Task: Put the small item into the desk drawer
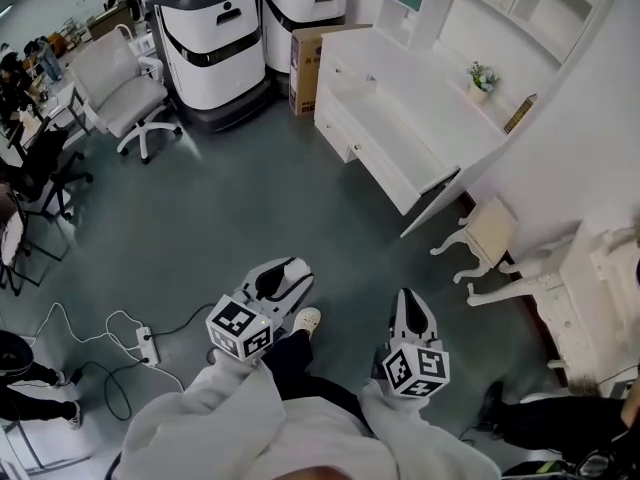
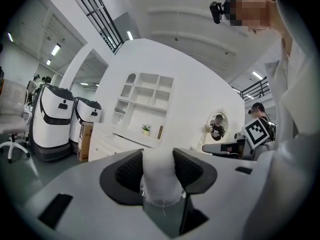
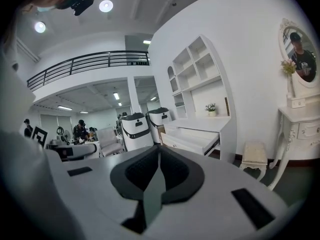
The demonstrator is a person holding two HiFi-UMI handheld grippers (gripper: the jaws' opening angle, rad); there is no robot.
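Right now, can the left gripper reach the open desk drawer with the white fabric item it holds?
Probably not yet. The left gripper, shut on the white fabric item, is by the person's body, with open floor between it and the desk drawer. Nothing blocks the way; stepping closer should do.

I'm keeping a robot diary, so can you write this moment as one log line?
left tongs: shut on small white cloth item | right tongs: shut, empty | white desk drawer: open, not reached

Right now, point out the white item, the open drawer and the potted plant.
white item (image 2: 159,176): left gripper view, its middle between the jaws.
open drawer (image 3: 191,136): right gripper view, its inside.
potted plant (image 1: 482,76): head view, its leaves.
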